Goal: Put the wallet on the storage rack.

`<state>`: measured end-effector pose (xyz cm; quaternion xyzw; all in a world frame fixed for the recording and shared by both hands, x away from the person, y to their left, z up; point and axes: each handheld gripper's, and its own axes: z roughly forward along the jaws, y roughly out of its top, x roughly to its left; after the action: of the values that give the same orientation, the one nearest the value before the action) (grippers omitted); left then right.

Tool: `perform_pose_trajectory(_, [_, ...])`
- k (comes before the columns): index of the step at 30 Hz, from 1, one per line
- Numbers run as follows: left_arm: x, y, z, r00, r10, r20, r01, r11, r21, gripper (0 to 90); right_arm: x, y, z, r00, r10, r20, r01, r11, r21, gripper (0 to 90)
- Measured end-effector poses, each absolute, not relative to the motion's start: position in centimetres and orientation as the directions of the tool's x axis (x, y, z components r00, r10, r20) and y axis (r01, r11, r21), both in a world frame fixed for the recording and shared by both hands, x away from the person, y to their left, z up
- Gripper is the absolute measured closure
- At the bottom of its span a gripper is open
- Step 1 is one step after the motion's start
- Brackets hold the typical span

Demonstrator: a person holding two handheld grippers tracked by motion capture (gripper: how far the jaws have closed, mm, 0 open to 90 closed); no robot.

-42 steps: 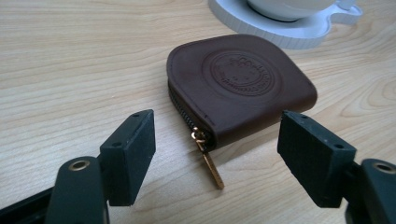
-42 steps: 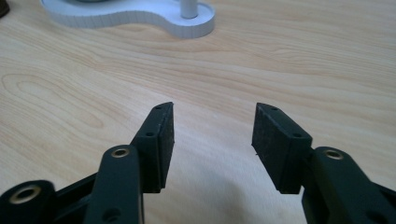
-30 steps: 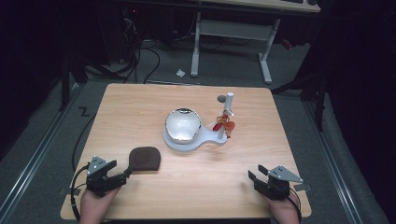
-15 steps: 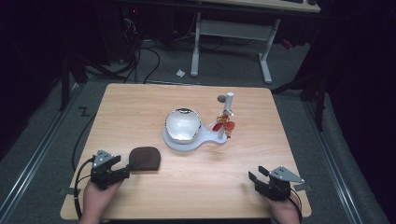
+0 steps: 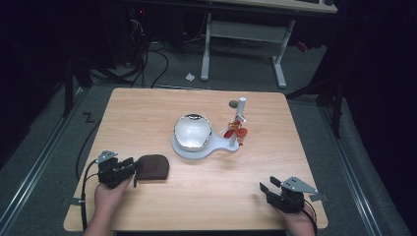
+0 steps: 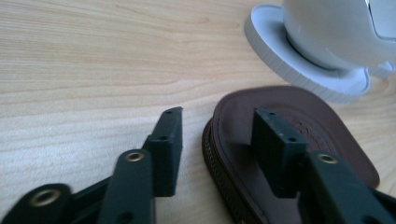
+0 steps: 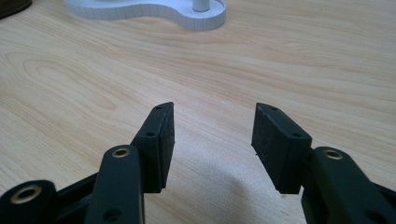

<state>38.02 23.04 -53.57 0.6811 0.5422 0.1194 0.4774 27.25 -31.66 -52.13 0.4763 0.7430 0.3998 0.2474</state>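
Observation:
A dark brown leather pouch point(image 5: 153, 167) lies flat on the wooden table point(image 5: 147, 108), front left. My left gripper point(image 5: 132, 169) is at the pouch's left end and its jaws have just been closing. In the left gripper view, one jaw of my left gripper point(image 6: 218, 116) rests on the table beside the pouch's point(image 6: 322, 121) stitched rim. The other jaw hovers over its top, a gap still showing, so the gripper is open. My right gripper point(image 5: 268, 185) sits at the front right, and in its own view my right gripper point(image 7: 212, 112) is open over bare wood.
A white stand point(image 5: 196, 148) at the table's middle carries a shiny round dome point(image 5: 193, 132). Its upright post point(image 5: 239, 118) has a red and gold charm point(image 5: 238, 132) hanging from it. The stand's base point(image 6: 289, 70) is just beyond the pouch. Dark floor and desk legs lie behind the table.
My left gripper has slid right up to the pouch, and its jaws have narrowed around the pouch's near edge. The right gripper has stayed where it was.

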Motion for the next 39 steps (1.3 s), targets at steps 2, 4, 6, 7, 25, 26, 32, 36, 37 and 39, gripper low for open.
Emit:
perform_pose_trajectory(2, [38.1,23.0,-53.6,0.385,0.848,-0.365,0.626,0.05,0.778,61.9,27.3,-31.7,-52.2,-0.417,0.909,0.025,0.519,0.215,0.827,49.4])
perform_pose_trajectory(4, [38.1,22.9,-53.6,0.388,0.849,-0.358,0.622,0.045,0.781,63.6,27.3,-31.7,-52.2,-0.415,0.909,0.028,0.521,0.212,0.827,49.4])
perform_pose_trajectory(6, [38.0,22.9,-53.6,0.391,0.847,-0.361,0.623,0.045,0.781,64.7,27.3,-31.7,-52.3,-0.42,0.907,0.021,0.52,0.221,0.825,49.4])
perform_pose_trajectory(7, [38.0,22.9,-53.6,0.397,0.845,-0.359,0.622,0.04,0.782,65.4,27.3,-31.7,-52.3,-0.42,0.907,0.021,0.519,0.222,0.825,49.4])
perform_pose_trajectory(25, [38.7,21.3,-52.7,0.446,0.845,-0.295,0.622,-0.055,0.781,66.2,27.2,-31.7,-52.4,-0.412,0.911,0.029,0.534,0.216,0.817,49.4])
perform_pose_trajectory(26, [38.7,21.3,-52.7,0.448,0.844,-0.296,0.618,-0.053,0.784,65.9,27.2,-31.7,-52.4,-0.413,0.91,0.027,0.532,0.217,0.818,49.4])
perform_pose_trajectory(32, [39.1,21.0,-53.0,0.466,0.833,-0.298,0.62,-0.067,0.782,66.0,27.2,-31.7,-52.5,-0.414,0.91,0.025,0.534,0.221,0.816,49.4])
perform_pose_trajectory(36, [39.0,21.2,-53.5,0.449,0.823,-0.348,0.634,-0.019,0.773,68.7,27.3,-31.6,-52.5,-0.418,0.908,0.023,0.535,0.225,0.814,49.4])
perform_pose_trajectory(37, [39.0,21.3,-53.5,0.447,0.822,-0.352,0.637,-0.017,0.771,68.9,27.3,-31.6,-52.6,-0.417,0.909,0.024,0.537,0.224,0.813,49.4])
perform_pose_trajectory(39, [39.0,21.3,-53.6,0.441,0.82,-0.364,0.646,-0.008,0.764,69.4,27.3,-31.6,-52.6,-0.416,0.909,0.027,0.538,0.223,0.813,49.4])
